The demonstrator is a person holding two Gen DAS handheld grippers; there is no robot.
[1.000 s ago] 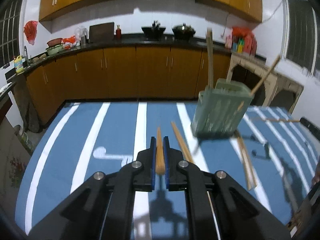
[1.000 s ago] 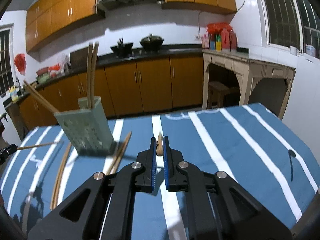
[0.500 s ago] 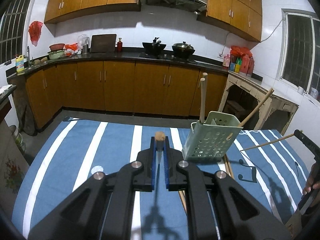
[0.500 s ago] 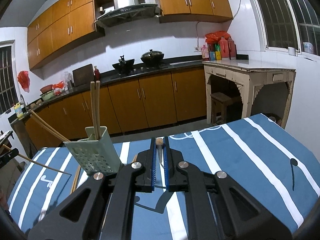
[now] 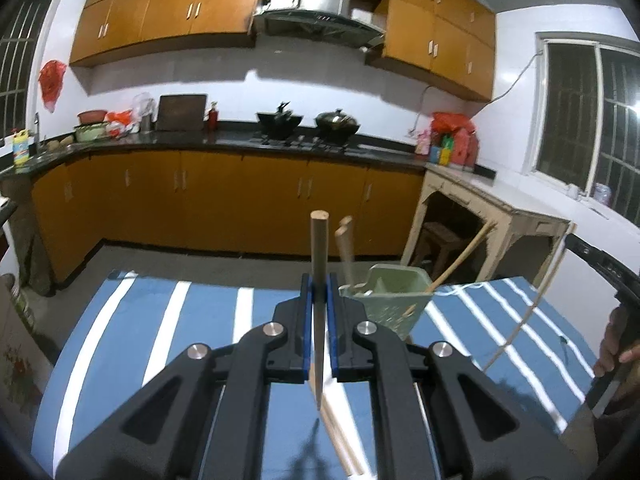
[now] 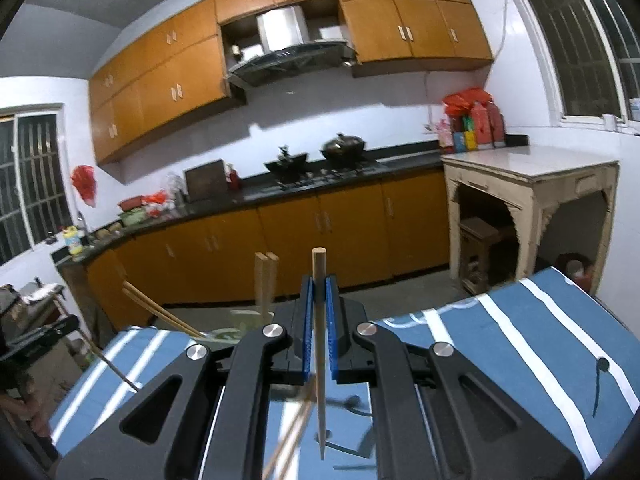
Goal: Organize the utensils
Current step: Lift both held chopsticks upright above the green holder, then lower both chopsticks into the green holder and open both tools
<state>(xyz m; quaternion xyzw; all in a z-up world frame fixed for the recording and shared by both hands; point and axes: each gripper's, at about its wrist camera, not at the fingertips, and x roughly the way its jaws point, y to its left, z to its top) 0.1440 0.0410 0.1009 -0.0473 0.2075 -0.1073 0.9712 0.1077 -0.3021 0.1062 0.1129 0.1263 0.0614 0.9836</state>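
Biggest thing is the table point(image 5: 180, 320) with its blue-and-white striped cloth, filling the lower half of both wrist views, with the orange kitchen cabinets point(image 5: 240, 196) across the middle behind it. Next down, the green holder point(image 5: 390, 300) sits right of centre in the left view, just past the gripper, with two chopsticks point(image 5: 345, 248) standing upright in it and another leaning out to the upper right; in the right view it's mostly hidden behind the gripper, left of centre. The left gripper point(image 5: 320, 312), bottom centre of its own frame, is clenched on a chopstick point(image 5: 319, 280) that stands near vertical, butt end up, tip hanging clear above the cloth. The right gripper point(image 6: 319, 320) is the same deal, pinched tight on its own chopstick point(image 6: 319, 276), upright, tip down over the table. In the left view the right gripper shows at the right edge with a hand point(image 5: 616, 340) on it. A few loose chopsticks point(image 5: 340, 432) lie flat on the cloth at bottom centre, under the left gripper.
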